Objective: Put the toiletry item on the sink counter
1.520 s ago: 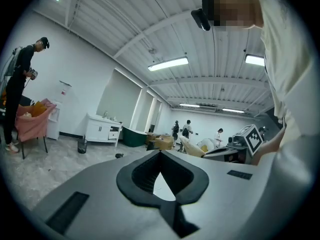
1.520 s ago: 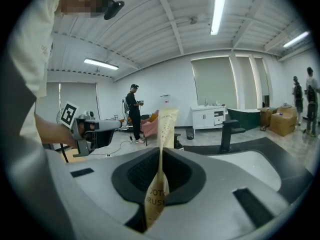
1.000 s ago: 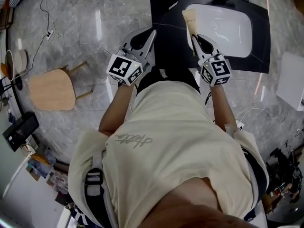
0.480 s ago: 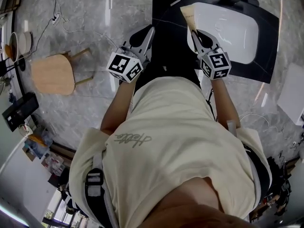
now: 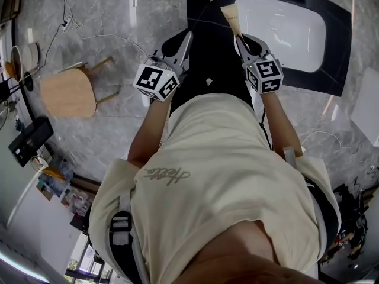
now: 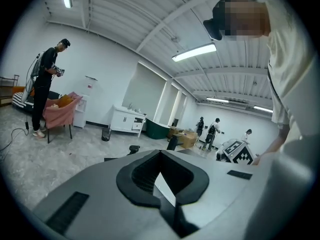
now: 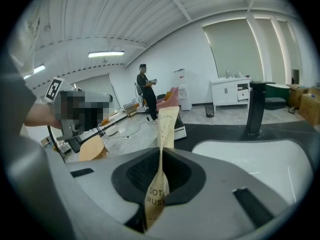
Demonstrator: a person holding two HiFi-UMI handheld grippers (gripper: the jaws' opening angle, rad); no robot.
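The toiletry item (image 5: 230, 18) is a flat tan paper packet with dark print. My right gripper (image 5: 241, 40) is shut on its lower end, and the packet (image 7: 166, 126) sticks up out of the jaws, over the near-left edge of the black sink counter (image 5: 201, 28). The white basin (image 5: 284, 22) lies just right of it and also shows in the right gripper view (image 7: 250, 159). My left gripper (image 5: 187, 40) hangs over the counter's left edge; its jaws (image 6: 161, 184) are shut with nothing between them.
A black faucet (image 7: 255, 109) stands behind the basin. A wooden chair (image 5: 66, 93) and loose cables (image 5: 89, 31) are on the marble floor at left. A white box (image 5: 367, 102) sits at right. Far off, a person (image 6: 45, 91) stands by a pink chair.
My right gripper has carried the packet slightly forward along the counter's near-left edge. The left gripper has hardly moved. The head camera's view has shifted a little.
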